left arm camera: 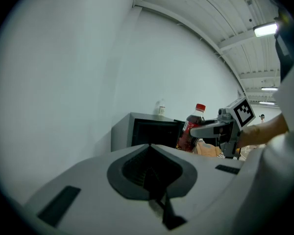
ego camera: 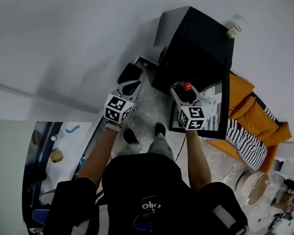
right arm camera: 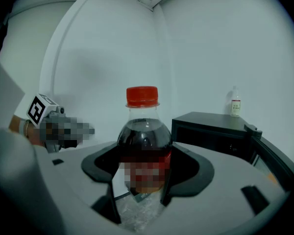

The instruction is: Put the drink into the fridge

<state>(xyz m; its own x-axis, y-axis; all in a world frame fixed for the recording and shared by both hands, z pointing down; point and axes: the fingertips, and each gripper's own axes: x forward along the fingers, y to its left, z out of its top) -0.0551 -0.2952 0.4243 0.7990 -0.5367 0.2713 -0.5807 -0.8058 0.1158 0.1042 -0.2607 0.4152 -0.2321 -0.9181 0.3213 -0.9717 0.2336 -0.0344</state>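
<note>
Center of the head view: my right gripper (ego camera: 183, 96) clamps the drink (ego camera: 187, 86) upright, facing the fridge (ego camera: 196, 53), door swung wide, likely so it stands inside. My left gripper (ego camera: 129, 88): jaws together, holding nothing, parked aside.

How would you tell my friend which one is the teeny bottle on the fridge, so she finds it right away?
Find the black mini fridge by the white wall. On its flat top, near a back corner, a small pale bottle stands alone and upright. It is far smaller than the dark cola bottle with the red cap, which the right gripper holds in its jaws.
</note>
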